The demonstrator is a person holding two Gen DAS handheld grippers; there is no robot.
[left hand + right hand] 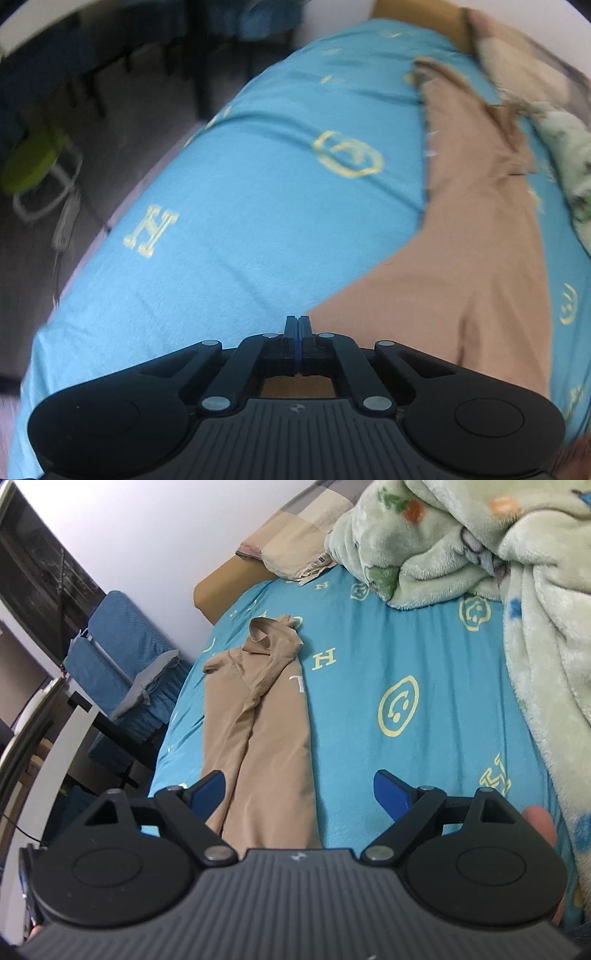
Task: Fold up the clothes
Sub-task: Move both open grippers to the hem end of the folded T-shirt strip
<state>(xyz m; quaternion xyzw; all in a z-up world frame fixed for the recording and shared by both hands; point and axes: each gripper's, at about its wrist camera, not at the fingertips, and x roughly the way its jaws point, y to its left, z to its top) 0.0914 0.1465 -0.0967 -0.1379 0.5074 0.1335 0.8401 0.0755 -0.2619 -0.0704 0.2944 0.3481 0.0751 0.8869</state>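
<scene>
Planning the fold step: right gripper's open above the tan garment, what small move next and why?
Probably lower the right gripper onto the near end of the garment and close. Its jaws are spread wide with nothing between them, while the left gripper is shut beside the garment's near edge; whether it pinches cloth I cannot tell.

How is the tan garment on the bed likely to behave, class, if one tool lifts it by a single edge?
The tan garment would probably drape limply: it lies flat, creased and bunched at its far end. It looks thin, so likely light. On the smooth blue sheet it may slide when pushed rather than stay put.
</scene>
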